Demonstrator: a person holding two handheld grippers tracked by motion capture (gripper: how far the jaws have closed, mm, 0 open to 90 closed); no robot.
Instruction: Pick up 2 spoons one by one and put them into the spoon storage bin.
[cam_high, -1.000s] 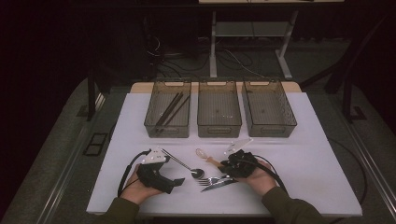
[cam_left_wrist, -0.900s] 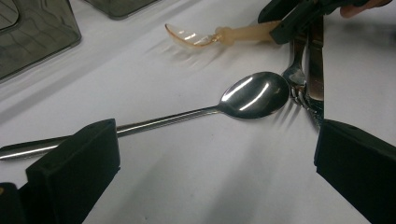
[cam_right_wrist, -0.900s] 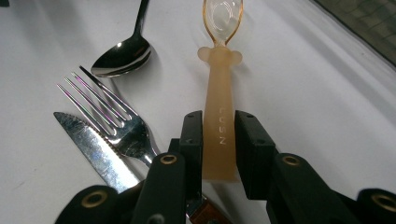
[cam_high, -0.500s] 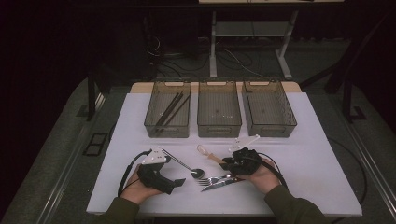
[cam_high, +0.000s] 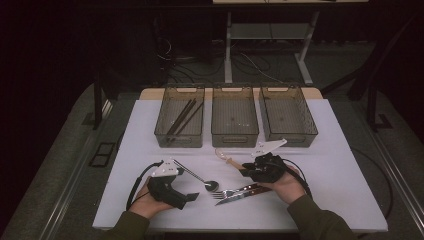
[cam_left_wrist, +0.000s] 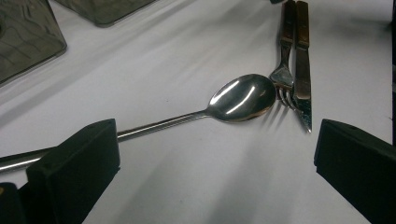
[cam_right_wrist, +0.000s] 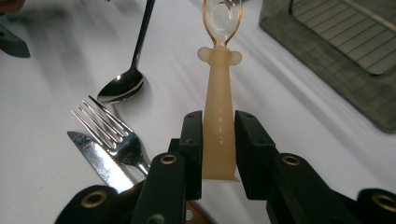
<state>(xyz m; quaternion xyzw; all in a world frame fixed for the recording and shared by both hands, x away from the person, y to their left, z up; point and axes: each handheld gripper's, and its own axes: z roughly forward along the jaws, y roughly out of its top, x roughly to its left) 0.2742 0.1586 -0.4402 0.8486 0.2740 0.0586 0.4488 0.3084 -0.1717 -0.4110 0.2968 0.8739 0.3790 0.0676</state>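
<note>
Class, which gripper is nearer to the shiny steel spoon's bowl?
Left. The left gripper frames the shiny steel spoon between open jaws; the right gripper, farther away, grips a beige plastic spoon.

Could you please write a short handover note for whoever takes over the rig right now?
Right gripper: shut on the plastic spoon by its handle.
Left gripper: open, empty, near the metal spoon.
Fork and knife lie side by side on the table.
Done: chopsticks are in the left bin.
Left: likely bin the plastic spoon, then the metal spoon, fork and knife.
</note>
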